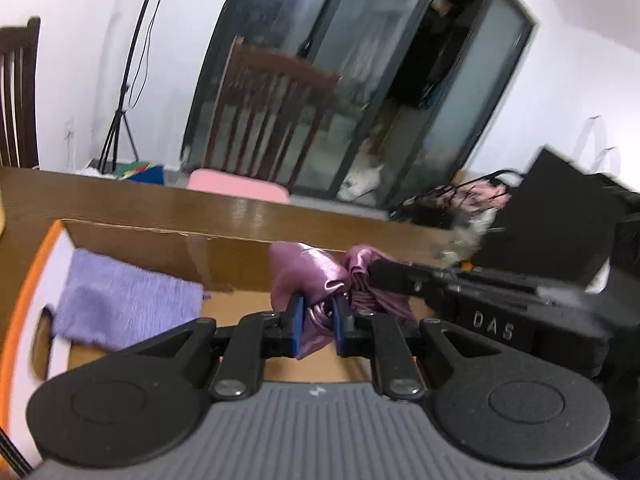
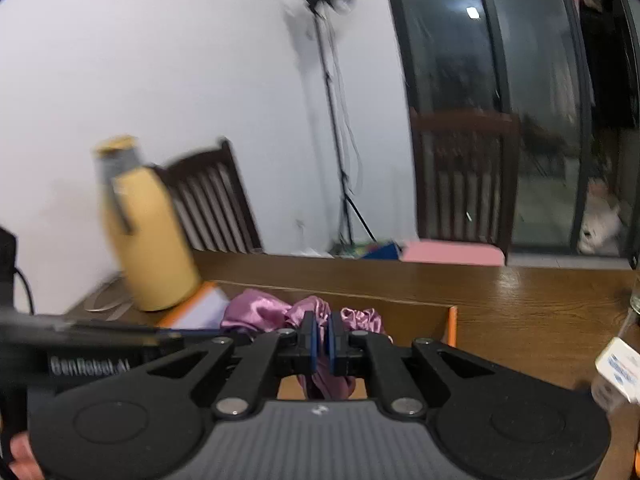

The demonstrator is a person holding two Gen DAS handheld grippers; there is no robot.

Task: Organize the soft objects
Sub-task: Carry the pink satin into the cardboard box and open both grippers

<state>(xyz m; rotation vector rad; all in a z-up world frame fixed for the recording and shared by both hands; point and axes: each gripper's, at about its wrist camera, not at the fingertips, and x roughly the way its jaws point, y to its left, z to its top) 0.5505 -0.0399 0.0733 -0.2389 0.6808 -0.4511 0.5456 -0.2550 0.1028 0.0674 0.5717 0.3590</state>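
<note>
Left tool (image 1: 316, 322): blue pads clamped on pink satin cloth (image 1: 308, 276) | Right tool (image 2: 323, 338): pinching the same cloth | Cloth: over cardboard box (image 1: 160, 240), purple towel (image 1: 120, 296) left of left tool | Risk: opposed pulls slip the satin free, likely dropping it outside the box.

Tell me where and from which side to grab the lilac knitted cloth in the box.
Take the lilac cloth by its free right edge, coming from above. It lies flat in the cardboard box, its left end against the wall, and both tools are shut on the pink satin.
</note>
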